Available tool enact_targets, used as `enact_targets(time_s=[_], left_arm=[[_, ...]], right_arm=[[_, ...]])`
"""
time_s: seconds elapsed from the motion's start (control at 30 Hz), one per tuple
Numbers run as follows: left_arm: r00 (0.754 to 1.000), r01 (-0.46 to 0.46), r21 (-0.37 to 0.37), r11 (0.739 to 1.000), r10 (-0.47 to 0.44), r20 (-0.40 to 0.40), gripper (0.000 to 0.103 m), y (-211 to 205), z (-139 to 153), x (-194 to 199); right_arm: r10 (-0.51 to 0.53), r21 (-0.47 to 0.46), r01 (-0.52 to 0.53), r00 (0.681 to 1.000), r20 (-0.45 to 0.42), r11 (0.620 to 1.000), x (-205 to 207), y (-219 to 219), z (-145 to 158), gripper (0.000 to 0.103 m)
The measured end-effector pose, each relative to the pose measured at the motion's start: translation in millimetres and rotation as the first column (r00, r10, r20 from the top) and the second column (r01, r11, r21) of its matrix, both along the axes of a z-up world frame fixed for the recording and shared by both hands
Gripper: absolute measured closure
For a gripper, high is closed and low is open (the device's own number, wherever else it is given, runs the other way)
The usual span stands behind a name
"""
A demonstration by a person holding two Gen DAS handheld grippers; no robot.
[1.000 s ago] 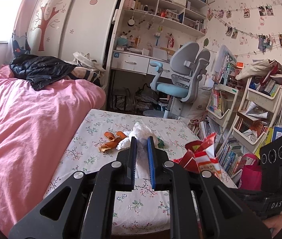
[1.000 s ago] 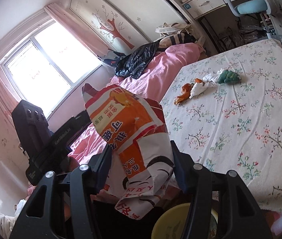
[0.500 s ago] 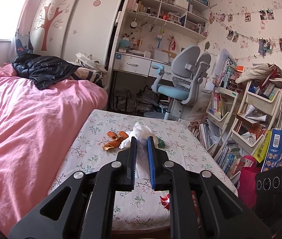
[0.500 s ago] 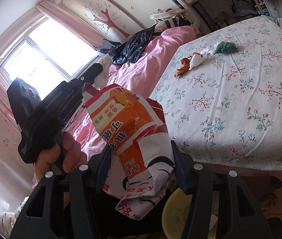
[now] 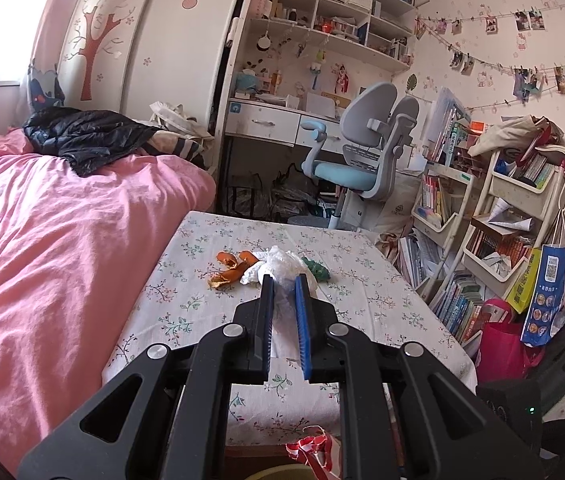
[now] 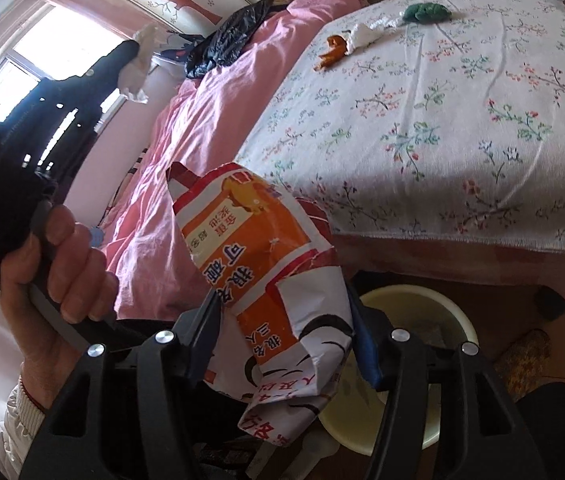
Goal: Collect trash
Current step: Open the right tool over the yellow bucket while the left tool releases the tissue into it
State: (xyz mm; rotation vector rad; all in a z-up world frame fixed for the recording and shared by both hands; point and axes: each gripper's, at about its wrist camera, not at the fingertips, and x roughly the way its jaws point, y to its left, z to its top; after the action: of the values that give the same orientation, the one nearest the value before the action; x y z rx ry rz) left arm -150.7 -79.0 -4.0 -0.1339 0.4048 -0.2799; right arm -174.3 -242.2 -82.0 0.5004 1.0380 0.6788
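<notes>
A: Left hand-held gripper (image 5: 283,286)?
B: I have it pinched narrow on a white tissue (image 6: 138,65), above the tabletop (image 5: 366,304) edge

A: Right hand-held gripper (image 6: 284,312)?
B: Jaws have just been easing apart around the snack wrapper (image 6: 266,280), long axis upright, yellow bin (image 6: 418,300) directly beneath

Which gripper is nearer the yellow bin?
Right. The right gripper holds the snack bag just above the yellow bin; the left gripper, clamping a tissue, is raised beside the bed.
</notes>
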Motion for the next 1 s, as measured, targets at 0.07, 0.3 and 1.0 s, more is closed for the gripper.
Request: enact_targets(time_s=[0.07,0.3,1.0], left_arm=[[1.0,0.003,0.006,1.0,-0.003,-0.009,0.092,0,-2,-1],[0.999,0.009,0.034,0.999,-0.008,-0.05,0.092,-2,-11,-4],[0.955,0.108,0.116,0.987,-0.07,-0.287,0.092,-26,-69,-26]], right_arm=[[-0.001,-0.023,0.0,0.999,-0.041,1.0,1,2,-9,0.042],[-0.047,-0.036,0.044,0.996,-0.076,0.998,4,-7,-15,0.038],[-0.255,-0.111,0.254,0.967,0.007,0.961,10,-48,0,0.026]])
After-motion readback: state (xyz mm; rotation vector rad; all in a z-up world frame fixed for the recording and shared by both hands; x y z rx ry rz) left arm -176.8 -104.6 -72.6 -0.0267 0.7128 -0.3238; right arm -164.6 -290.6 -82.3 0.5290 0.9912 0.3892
